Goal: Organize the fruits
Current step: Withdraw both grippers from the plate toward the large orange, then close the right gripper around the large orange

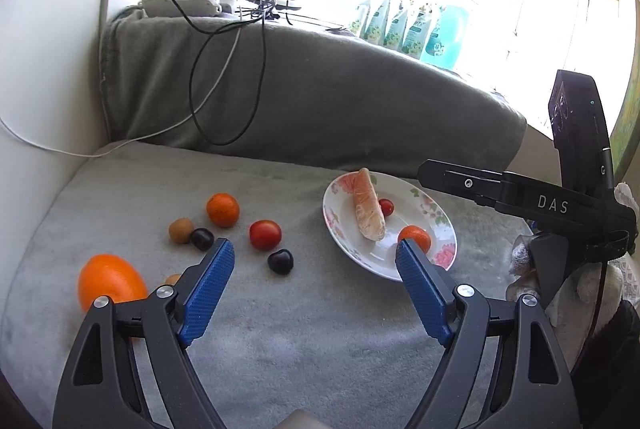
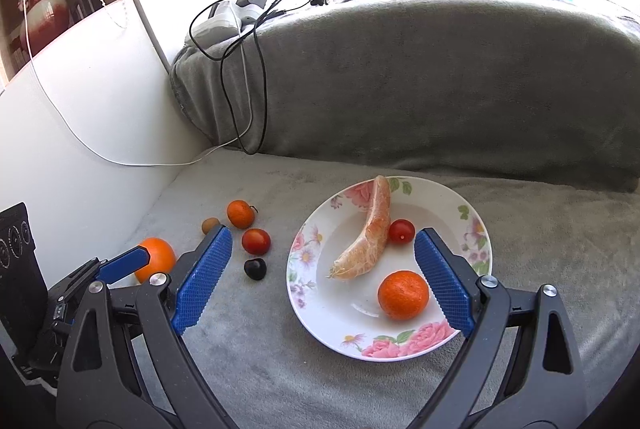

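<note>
A floral plate lies on the grey blanket. It holds a peeled pomelo wedge, a cherry tomato and a tangerine. Left of the plate lie a big orange, a tangerine, a tomato, a kiwi and two dark plums. My left gripper is open and empty above the blanket between loose fruit and plate. My right gripper is open and empty over the plate.
A grey-covered sofa back rises behind. Cables hang over it from chargers on top. Spray bottles stand by the window. A white sofa arm bounds the left side.
</note>
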Available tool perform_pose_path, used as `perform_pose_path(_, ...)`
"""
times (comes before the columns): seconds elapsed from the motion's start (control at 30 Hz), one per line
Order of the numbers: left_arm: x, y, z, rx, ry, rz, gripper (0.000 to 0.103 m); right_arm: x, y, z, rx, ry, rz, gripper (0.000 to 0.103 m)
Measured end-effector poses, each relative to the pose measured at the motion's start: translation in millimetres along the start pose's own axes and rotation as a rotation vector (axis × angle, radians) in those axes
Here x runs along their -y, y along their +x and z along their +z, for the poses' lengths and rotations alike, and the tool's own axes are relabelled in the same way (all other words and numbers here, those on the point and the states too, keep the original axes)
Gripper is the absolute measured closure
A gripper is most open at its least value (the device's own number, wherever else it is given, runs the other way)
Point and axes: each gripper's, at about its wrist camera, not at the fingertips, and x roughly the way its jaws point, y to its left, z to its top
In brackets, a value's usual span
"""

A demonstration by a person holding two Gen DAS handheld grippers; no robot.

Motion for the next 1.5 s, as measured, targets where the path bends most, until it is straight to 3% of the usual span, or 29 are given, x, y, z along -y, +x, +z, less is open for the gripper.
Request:
perform_pose_path(0.4,-67,-26,-19,0.000,-0.089,0.118,0.020,-44,28,-5,-0.058,-0.049,0.082,0.008)
perform_pose_path(0.67,-109,-35,-38,-0.018,-0.169,0.148,0.020,-78,53,-9,-0.112,-0.088,0.137,0.008)
perform_pose_path(1.5,-159,-5,-58,-0.102,-0.335,0.040,0.021,-166,153,-25,-0.371,-0.069,0.385,0.008)
